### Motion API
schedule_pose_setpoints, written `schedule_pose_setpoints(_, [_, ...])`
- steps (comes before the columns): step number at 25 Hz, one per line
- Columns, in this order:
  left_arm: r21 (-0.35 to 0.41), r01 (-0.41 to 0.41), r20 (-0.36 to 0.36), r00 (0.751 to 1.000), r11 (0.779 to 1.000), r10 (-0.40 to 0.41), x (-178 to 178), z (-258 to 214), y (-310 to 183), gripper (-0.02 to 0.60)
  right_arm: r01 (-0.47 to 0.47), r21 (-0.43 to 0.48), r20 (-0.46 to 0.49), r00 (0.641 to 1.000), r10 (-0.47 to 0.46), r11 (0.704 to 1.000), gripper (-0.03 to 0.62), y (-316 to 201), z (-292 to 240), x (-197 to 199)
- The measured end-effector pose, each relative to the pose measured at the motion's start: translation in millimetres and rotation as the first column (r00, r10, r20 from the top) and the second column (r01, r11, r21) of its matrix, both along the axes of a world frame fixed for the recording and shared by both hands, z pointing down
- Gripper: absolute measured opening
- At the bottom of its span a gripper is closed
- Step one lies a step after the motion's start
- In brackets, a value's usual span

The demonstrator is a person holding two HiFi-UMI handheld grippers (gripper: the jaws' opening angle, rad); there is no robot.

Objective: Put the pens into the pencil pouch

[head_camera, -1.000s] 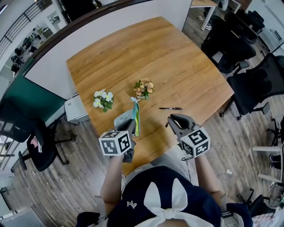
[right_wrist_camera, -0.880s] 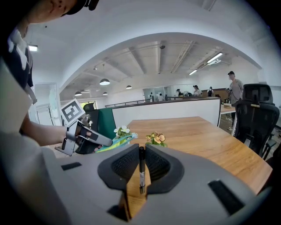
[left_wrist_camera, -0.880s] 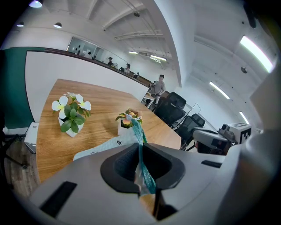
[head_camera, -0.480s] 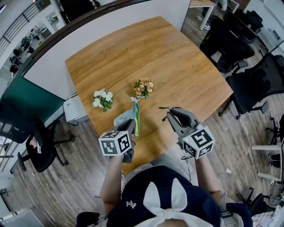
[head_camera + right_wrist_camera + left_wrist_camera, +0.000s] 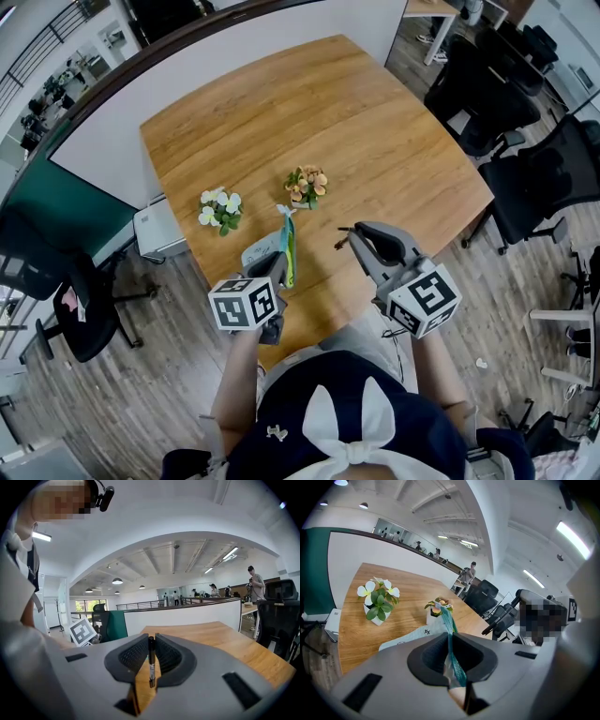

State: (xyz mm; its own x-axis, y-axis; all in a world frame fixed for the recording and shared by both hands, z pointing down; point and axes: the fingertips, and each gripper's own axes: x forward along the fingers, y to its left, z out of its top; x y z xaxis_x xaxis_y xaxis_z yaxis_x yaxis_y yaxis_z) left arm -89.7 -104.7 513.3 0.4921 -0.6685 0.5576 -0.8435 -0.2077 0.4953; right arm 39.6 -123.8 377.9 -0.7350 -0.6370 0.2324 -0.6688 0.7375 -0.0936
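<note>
You are holding the thin black pen (image 5: 150,663) clamped in your right tool (image 5: 348,235) above the wooden worktop (image 5: 328,122), while your left tool (image 5: 280,260) is pinching the pale, teal-edged fabric pouch (image 5: 288,242) nearby, so the next move is probably calling for aiming the pen into the pouch opening.

One pen (image 5: 151,660), one pouch (image 5: 287,247), two flower pots (image 5: 219,208).

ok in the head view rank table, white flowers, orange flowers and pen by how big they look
1. table
2. white flowers and orange flowers: about alike, so tied
3. pen: only a short dark sliver shows
</note>
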Motion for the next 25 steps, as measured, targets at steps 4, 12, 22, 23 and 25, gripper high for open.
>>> schedule_pose_setpoints(4, [-0.001, 0.005, -0.004, 1.000, 1.000, -0.005, -0.8, -0.4, 0.9, 0.046, 0.035, 0.031, 0.005, 0.999, -0.035, 0.999, 0.051, 1.8, -12.0, -11.6])
schedule_pose_setpoints(12, [0.002, 0.010, -0.011, 1.000, 1.000, -0.010, -1.5, -2.1, -0.4, 0.046, 0.080, 0.059, 0.028, 0.996, -0.082, 0.995, 0.051, 0.9, -27.2, -32.4])
schedule_pose_setpoints(22, [0.005, -0.010, -0.006, 1.000, 1.000, 0.010, 4.9, -6.7, -0.5, 0.046, 0.168, 0.060, 0.020, 0.985, -0.169, 0.984, 0.051, 5.9, -27.3, -68.7])
schedule_pose_setpoints(23, [0.005, -0.012, -0.006, 1.000, 1.000, 0.012, 5.6, -6.7, -0.5, 0.046, 0.173, 0.059, 0.020, 0.985, -0.174, 0.983, 0.051, 6.2, -26.6, -70.8])
schedule_pose_setpoints(25, [0.005, -0.016, -0.007, 1.000, 1.000, 0.016, 7.5, -7.3, -0.6, 0.046, 0.179, 0.055, 0.023, 0.983, -0.181, 0.982, 0.051, 6.4, -25.5, -73.8])
